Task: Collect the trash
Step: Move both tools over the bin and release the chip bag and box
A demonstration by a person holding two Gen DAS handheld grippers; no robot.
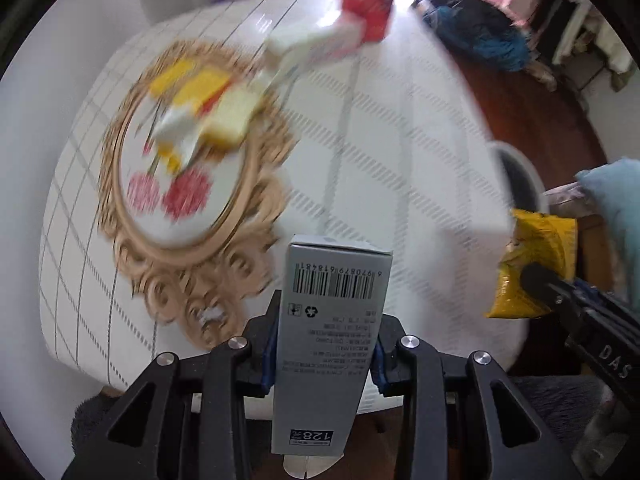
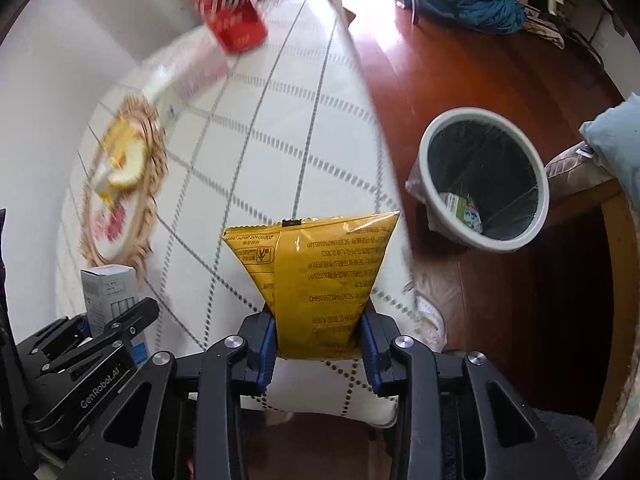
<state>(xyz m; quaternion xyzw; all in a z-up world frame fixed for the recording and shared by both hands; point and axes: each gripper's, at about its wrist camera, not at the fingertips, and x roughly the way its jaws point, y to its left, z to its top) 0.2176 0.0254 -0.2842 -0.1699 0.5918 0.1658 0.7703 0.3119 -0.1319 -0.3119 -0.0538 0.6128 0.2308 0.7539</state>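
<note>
My left gripper [image 1: 326, 344] is shut on a grey carton with a barcode [image 1: 334, 300], held above the white table; the carton also shows in the right wrist view [image 2: 108, 296]. My right gripper [image 2: 318, 334] is shut on a yellow snack bag [image 2: 316, 276], which also shows at the right edge of the left wrist view [image 1: 536, 264]. A grey-rimmed trash bin [image 2: 484, 178] lined with a black bag stands on the floor to the right of the table, with some packaging inside. A red carton [image 2: 230, 20] and a white tube [image 2: 180, 76] lie at the table's far end.
A gold-framed oval tray [image 1: 188, 184] with yellow and white wrappers sits on the left of the gridded tablecloth [image 1: 400, 160]. The wooden floor [image 2: 460, 60] lies right of the table. A blue bundle [image 2: 472, 4] lies far back. A cushioned seat [image 2: 600, 152] stands beside the bin.
</note>
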